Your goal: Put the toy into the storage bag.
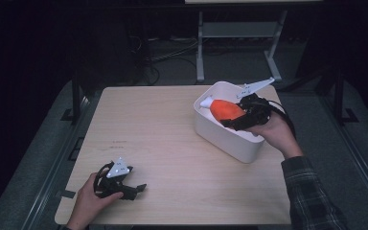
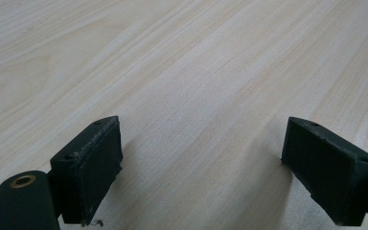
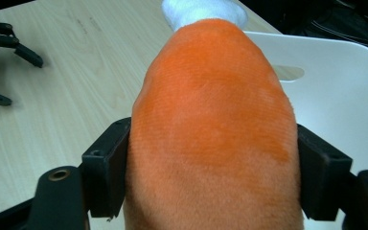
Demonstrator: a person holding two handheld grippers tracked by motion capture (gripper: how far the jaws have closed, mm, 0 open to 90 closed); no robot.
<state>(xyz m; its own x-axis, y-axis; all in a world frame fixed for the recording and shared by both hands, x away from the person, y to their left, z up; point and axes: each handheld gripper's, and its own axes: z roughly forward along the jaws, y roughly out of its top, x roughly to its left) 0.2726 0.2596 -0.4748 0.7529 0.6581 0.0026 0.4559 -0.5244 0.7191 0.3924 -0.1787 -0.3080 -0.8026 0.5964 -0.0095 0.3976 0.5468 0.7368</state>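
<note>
The right tongs (image 1: 237, 117) clamp an orange plush toy (image 1: 226, 109) over the white bin (image 1: 230, 139), far right on the worktop (image 1: 172, 124). Left tongs (image 1: 135, 188) rest apart, near left. Likely next: lowering and releasing.

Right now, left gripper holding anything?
No. The left gripper has its jaws spread wide over the bare wooden table, with nothing between them.

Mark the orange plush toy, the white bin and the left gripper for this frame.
orange plush toy (image 3: 213, 120), right gripper view, middle of its orange body.
white bin (image 1: 225, 139), high view, its outer front wall.
left gripper (image 2: 201, 167), left gripper view, midway between its fingertips.
</note>
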